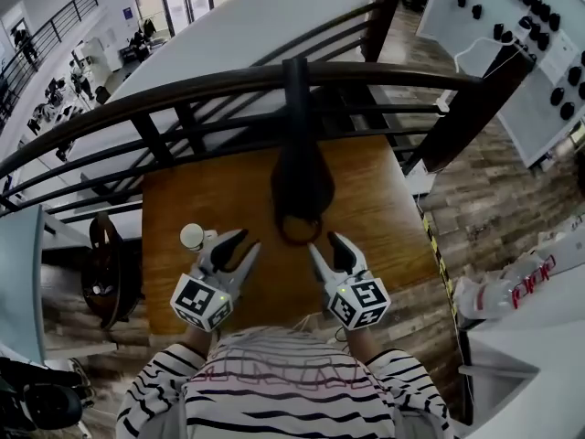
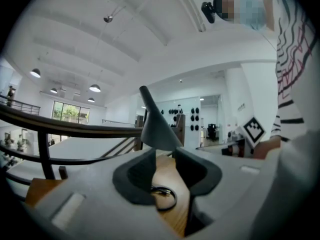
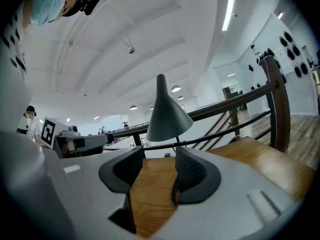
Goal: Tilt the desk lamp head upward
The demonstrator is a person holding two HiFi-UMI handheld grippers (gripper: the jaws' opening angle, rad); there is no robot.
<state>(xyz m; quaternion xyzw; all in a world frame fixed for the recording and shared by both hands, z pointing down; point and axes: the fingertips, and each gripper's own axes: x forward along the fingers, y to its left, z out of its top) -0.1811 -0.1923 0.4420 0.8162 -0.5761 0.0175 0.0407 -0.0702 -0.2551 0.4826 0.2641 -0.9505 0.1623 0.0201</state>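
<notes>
A black desk lamp stands on the wooden desk (image 1: 384,208). Its cone-shaped head (image 1: 301,183) hangs mouth down over a ring-shaped base (image 1: 298,230). My left gripper (image 1: 249,239) is just left of the base and my right gripper (image 1: 322,241) just right of it; both are open, hold nothing and do not touch the lamp. In the left gripper view the cone (image 2: 156,129) rises beyond the open left gripper (image 2: 165,171), with the base ring (image 2: 164,194) low between the jaws. In the right gripper view the cone (image 3: 167,116) stands ahead of the open right gripper (image 3: 159,171).
A small white round object (image 1: 192,236) sits on the desk beside the left gripper. A dark curved railing (image 1: 183,90) runs along the desk's far edge. A dark chair-like object (image 1: 105,273) stands left of the desk. White furniture (image 1: 530,282) is at the right.
</notes>
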